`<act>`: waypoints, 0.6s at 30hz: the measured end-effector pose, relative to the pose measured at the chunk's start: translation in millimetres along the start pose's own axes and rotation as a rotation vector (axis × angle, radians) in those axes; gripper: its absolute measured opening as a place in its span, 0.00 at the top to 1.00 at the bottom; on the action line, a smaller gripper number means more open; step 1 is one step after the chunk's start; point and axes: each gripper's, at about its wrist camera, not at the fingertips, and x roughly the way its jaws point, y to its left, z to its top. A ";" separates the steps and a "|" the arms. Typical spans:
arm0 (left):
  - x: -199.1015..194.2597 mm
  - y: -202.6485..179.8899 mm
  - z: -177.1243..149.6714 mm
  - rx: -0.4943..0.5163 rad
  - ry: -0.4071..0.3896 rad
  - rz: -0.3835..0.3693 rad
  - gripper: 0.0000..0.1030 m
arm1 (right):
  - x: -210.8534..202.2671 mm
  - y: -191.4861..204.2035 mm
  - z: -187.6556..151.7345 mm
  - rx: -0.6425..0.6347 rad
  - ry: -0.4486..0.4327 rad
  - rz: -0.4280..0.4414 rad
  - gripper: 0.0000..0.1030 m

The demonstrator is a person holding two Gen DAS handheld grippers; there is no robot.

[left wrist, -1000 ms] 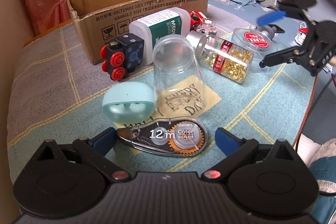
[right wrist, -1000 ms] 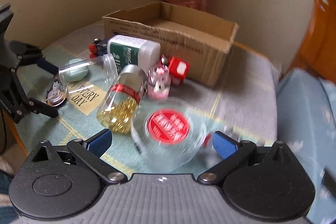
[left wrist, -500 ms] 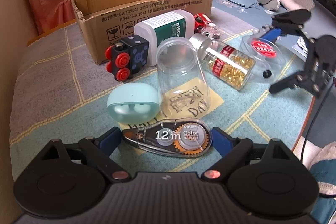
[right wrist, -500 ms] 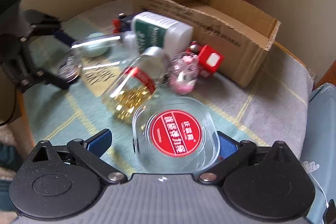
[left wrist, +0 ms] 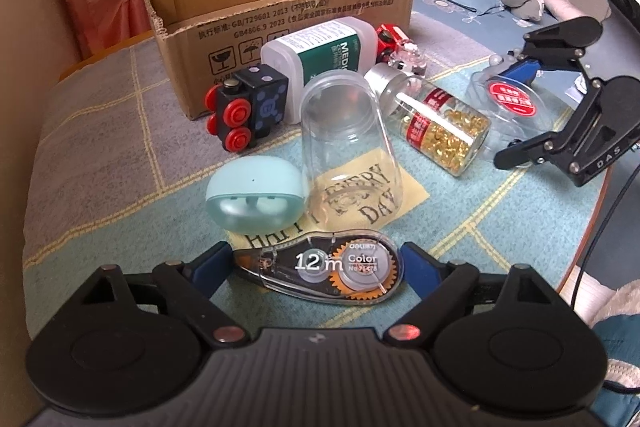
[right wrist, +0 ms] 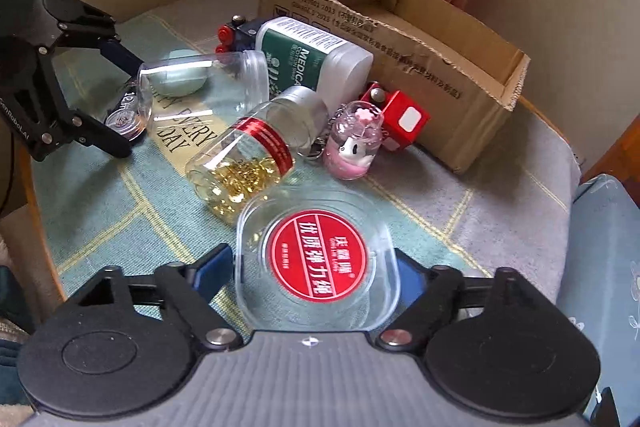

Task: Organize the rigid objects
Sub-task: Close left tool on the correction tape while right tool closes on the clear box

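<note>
A clear correction tape (left wrist: 320,269) lies on the tablecloth between the blue pads of my left gripper (left wrist: 316,261). Its jaws are closing and the pads touch the tape's two ends. A clear plastic box with a round red label (right wrist: 316,255) sits between the pads of my right gripper (right wrist: 316,277). Those jaws are also closing, and they meet the box's sides. The left wrist view shows the right gripper (left wrist: 508,115) around that box (left wrist: 512,99) at the right. An open cardboard box (left wrist: 280,11) stands at the back.
Between the grippers lie a clear empty jar (left wrist: 344,131), a bottle of gold capsules (left wrist: 436,123), a white and green bottle (left wrist: 320,55), a black toy train (left wrist: 244,107) and a mint earbud case (left wrist: 252,195). A pink keychain (right wrist: 352,143) and a red toy (right wrist: 400,119) lie near the cardboard box.
My left jaws have narrowed onto the correction tape. My right gripper has come in over the red-label box and its jaws have closed in to the box's sides.
</note>
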 end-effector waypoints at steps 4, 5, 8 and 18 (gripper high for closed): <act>-7.0 -3.2 -0.5 0.013 0.023 0.027 0.13 | -3.0 -0.6 -2.8 0.023 0.011 -0.003 0.19; -10.3 -4.2 -0.6 0.019 0.027 0.030 0.13 | -5.5 -1.5 -3.4 0.030 0.010 0.001 0.19; -20.1 -6.1 1.0 0.023 0.036 0.039 0.13 | -14.3 -3.3 -2.9 0.045 -0.003 0.012 0.19; -57.2 -6.8 37.5 0.007 -0.009 0.071 0.13 | -49.1 -12.8 19.4 0.050 -0.103 0.017 0.19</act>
